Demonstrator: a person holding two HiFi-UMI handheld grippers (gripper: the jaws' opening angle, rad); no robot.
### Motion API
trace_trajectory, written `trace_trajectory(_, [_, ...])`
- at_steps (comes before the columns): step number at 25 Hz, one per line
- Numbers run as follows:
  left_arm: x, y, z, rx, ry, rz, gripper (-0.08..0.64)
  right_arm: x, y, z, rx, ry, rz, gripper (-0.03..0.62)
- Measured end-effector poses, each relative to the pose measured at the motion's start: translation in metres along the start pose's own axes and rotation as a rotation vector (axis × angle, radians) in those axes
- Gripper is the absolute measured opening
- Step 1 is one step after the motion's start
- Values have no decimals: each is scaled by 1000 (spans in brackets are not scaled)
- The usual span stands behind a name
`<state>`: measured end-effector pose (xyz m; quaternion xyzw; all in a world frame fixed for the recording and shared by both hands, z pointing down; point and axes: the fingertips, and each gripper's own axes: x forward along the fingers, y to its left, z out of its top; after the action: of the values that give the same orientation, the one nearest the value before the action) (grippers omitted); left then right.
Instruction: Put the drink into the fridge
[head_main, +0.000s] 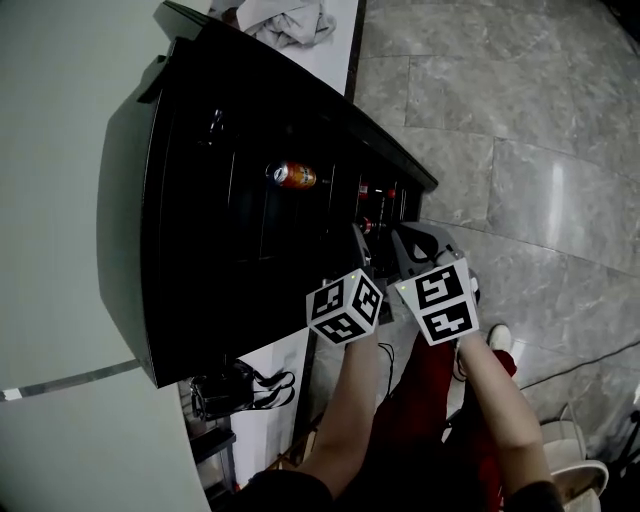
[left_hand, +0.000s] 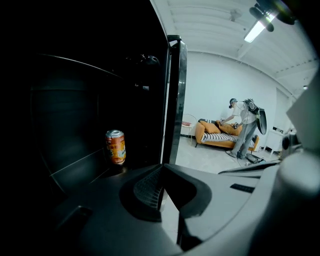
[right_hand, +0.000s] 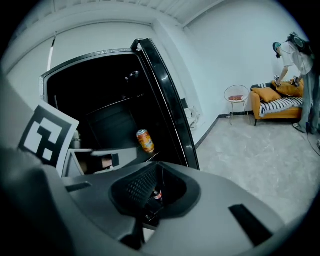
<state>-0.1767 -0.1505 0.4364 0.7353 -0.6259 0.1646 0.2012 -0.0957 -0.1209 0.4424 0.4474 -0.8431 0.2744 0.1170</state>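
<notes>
orange and upright, the drink can (left_hand: 115, 146) stands on a shelf (left_hand: 80, 167) inside the black fridge (head_main: 190, 260). it is near the shelf's front edge, with its long axis vertical, and nothing touches it. from the left gripper (left_hand: 161, 187) it lies ahead and off to the left, well apart. those jaws are pressed together with nothing between them. just right of them rises the edge of the open door (left_hand: 175, 100). further right, the right gripper (right_hand: 152, 192) also shows its jaws drawn close and empty, with the can ahead and slightly left, beyond the left gripper's marker cube. in the head view the left gripper is a little nearer the can and the right one nearer the door. the drink seems placed already, so the door is probably what matters next.
</notes>
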Motion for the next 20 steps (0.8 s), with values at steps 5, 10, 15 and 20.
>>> trace_trajectory(5, [-12,-22,1,6,18,-70,11,-14,3,8,-14,-1,4,18])
trace_trajectory(10, [-28,-41,13,2,-6,-126,11,-27,8,19,-25,-15,13,18])
trace_trajectory(15, [-47,-54,22,1,-26,-197,11,-43,13,29,-33,-24,8,18])
trace_trajectory(20, [-69,-61,29,7,-41,-236,11,-60,17,35,-39,-31,8,18])
